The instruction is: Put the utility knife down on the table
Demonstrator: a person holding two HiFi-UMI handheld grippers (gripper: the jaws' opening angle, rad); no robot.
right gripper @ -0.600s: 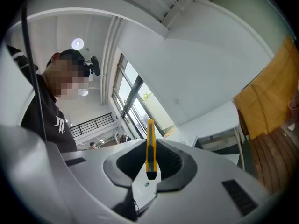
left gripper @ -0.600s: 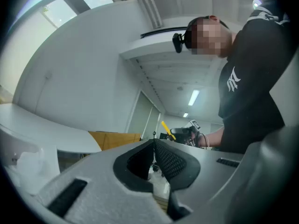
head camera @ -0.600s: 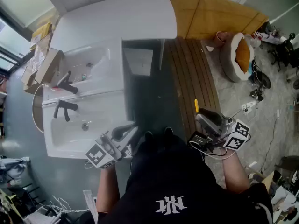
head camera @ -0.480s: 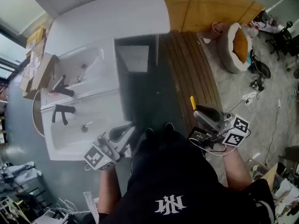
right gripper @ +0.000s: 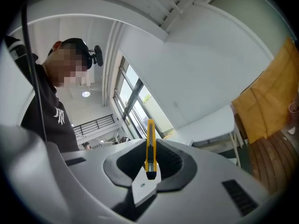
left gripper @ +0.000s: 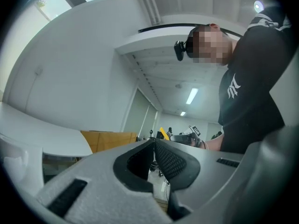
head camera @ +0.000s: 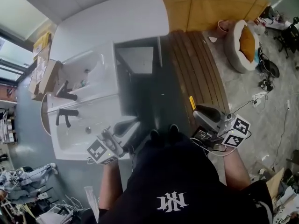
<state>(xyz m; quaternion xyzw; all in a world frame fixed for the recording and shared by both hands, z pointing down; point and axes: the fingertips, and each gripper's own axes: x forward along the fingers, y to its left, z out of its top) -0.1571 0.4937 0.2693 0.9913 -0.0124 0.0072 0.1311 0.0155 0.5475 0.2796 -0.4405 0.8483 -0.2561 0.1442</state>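
The utility knife [head camera: 192, 102] is yellow with a bare blade at its near end, and it pokes forward out of my right gripper [head camera: 198, 112]. That gripper is shut on it and hangs over the wooden slats, right of the white table [head camera: 117, 27]. In the right gripper view the utility knife [right gripper: 150, 143] stands upright between the jaws of my right gripper [right gripper: 150, 158]. My left gripper [head camera: 131, 125] is shut with nothing in it, by the near right corner of the white basin unit. My left gripper [left gripper: 153, 143] shows its pads meeting at the tips.
Two white basins with black taps [head camera: 65, 94] sit at the left, a cardboard box [head camera: 44, 76] beside them. A slatted wooden platform [head camera: 196, 73] runs up the middle right, with an ochre board [head camera: 210, 6] beyond it. A round pet bed [head camera: 240, 45] lies on the floor at the right.
The head view has shifted a little. Both grippers hold much the same places, the right one still shut on the knife.
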